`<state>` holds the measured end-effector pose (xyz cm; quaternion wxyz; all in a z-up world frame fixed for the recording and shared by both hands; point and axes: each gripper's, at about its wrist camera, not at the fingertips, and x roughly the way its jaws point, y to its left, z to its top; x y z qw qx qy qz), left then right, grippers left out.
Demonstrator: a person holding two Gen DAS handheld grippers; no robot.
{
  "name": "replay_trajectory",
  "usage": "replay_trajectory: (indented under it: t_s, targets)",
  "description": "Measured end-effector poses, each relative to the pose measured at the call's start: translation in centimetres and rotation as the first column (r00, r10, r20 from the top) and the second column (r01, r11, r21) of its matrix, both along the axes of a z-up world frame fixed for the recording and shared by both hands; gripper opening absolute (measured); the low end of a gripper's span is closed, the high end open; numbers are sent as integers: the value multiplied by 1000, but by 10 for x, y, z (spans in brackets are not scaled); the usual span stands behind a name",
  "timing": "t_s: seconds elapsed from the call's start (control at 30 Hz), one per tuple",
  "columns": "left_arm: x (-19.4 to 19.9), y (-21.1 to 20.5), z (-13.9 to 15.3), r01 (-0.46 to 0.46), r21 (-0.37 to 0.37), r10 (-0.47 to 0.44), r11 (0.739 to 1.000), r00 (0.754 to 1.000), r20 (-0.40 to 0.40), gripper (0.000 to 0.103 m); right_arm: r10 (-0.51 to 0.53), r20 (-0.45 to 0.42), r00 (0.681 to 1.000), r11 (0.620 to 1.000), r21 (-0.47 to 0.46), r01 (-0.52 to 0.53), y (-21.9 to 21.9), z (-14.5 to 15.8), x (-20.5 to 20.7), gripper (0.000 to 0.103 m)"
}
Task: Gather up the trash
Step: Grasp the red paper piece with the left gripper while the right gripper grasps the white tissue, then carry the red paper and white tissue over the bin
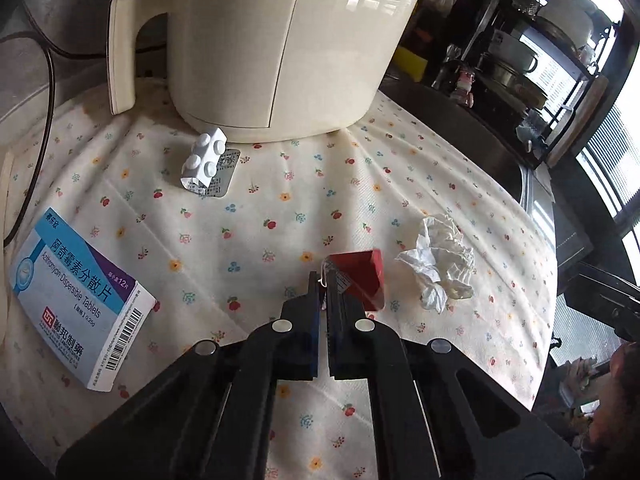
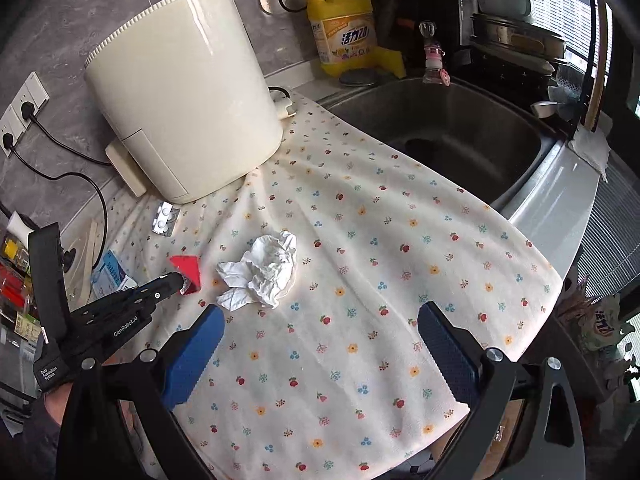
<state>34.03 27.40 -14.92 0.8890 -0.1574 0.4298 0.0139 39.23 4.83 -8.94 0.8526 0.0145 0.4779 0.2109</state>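
Up close, left tool (image 1: 325,280) pinches a small red box (image 1: 360,278) (tag attached), right tool (image 2: 320,344) gapes.

A home kitchen. A steel sink (image 2: 460,128) is set into the worktop (image 2: 560,208), with a yellow dish soap bottle (image 2: 344,28) behind it and a rack of pots and bowls (image 2: 516,20) beside it. A cream air fryer (image 2: 184,92) stands on a floral cloth (image 2: 360,320), near wall sockets (image 2: 20,108) on grey tile.

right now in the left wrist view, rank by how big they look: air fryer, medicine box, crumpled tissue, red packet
1. air fryer
2. medicine box
3. crumpled tissue
4. red packet, partly hidden by the left gripper pinching it; the tissue looks only slightly bigger, so unsure.
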Motion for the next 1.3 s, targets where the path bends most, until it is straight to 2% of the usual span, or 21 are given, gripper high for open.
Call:
replay_trajectory:
  t_s: [0.13,0.27,0.43,0.5,0.53,0.57,0.63,0.87,1.07,1.3]
  targets:
    - [-8,10,7,-21,-1,21,1000,999,31,4,31,-8,999,1000,0,-31,18,-4,9,91]
    - [-21,25,18,-57,-14,58,998,997,58,4,53,-42,998,999,3,-53,38,-15,18,80]
    - [-41,45,33,-117,2,116,993,989,92,4,97,-68,993,995,8,-97,64,-31,27,76]
    - [-50,49,37,-142,7,140,990,985,102,4,120,-77,990,993,-5,-120,73,-42,30,59]
    - [-54,51,39,-153,10,151,988,983,106,4,138,-99,986,990,-18,-140,77,-48,31,26]
    - [-57,52,41,-164,13,162,986,981,110,4,133,-130,982,990,-37,-139,79,-53,32,11]
    - [-63,49,45,-184,15,181,983,976,120,4,106,-143,984,994,9,-105,70,-49,30,9]
    - [-80,29,54,-208,18,204,978,969,140,4,145,-79,986,988,61,-141,38,-19,1,8]
    - [-88,-13,64,-178,20,172,984,972,160,4,149,-41,988,986,88,-145,-12,3,-25,8]
    - [-97,-78,71,-146,18,142,989,978,151,4,158,-37,987,979,135,-152,-79,17,-52,8]
